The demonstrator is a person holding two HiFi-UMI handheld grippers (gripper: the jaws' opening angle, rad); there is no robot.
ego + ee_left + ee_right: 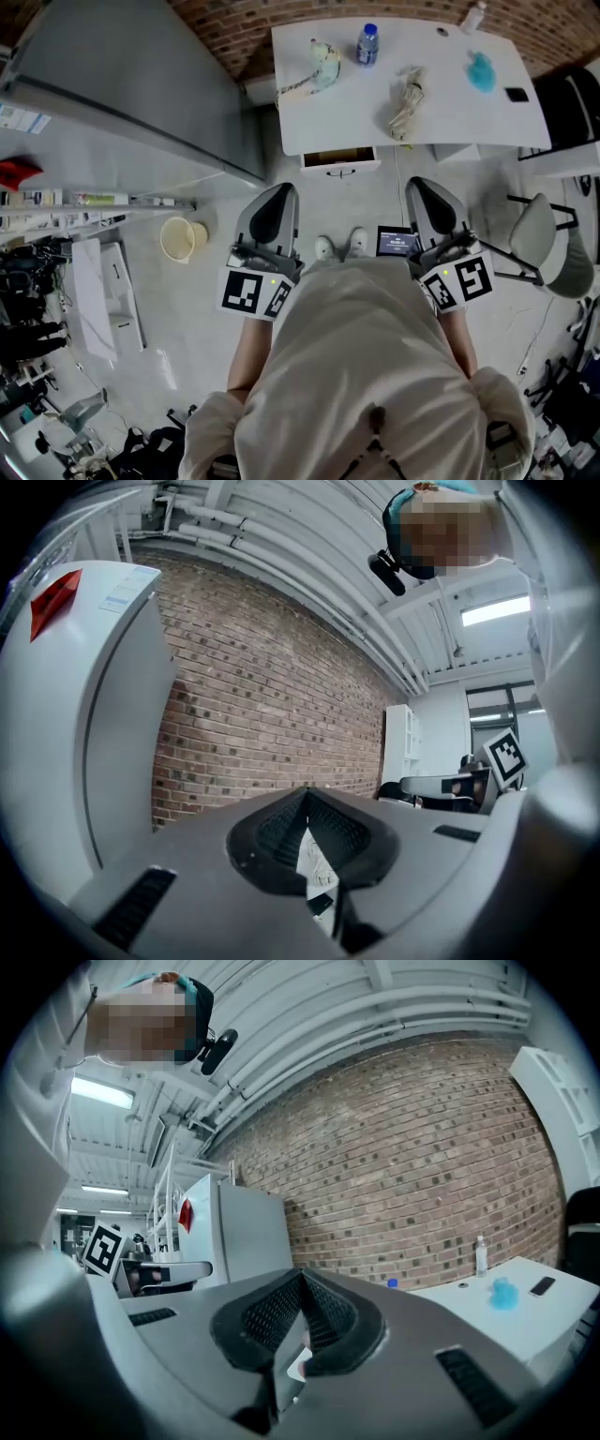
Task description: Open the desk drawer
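Both claws pinched fully together and empty, I stand well back from the white surface (469, 120), left claw (277, 197) and right claw (424, 190) held level and pointing at it. The desk drawer (340, 167) sits under the front edge near the left corner. It juts out a little, with a strip of brown inside showing behind its white front and small handle. That fits either a drawer waiting to be drawn out farther or one already drawn, with me stepped away, and this moment does not settle which. By my judgement, any pull here wants a claw squared on that small handle and drawn straight toward me, clear of the grey chair (539, 234) at my right. On top lie a blue-capped water bottle (367, 44), a pale soft bundle (323, 64), a twisted cloth (408, 103), a teal object (481, 72) and a black phone (516, 95). A brick wall (220, 23) backs the room, a tall white fridge (122, 84) stands at left, and a cream bucket (183, 237) sits on the floor beside it.
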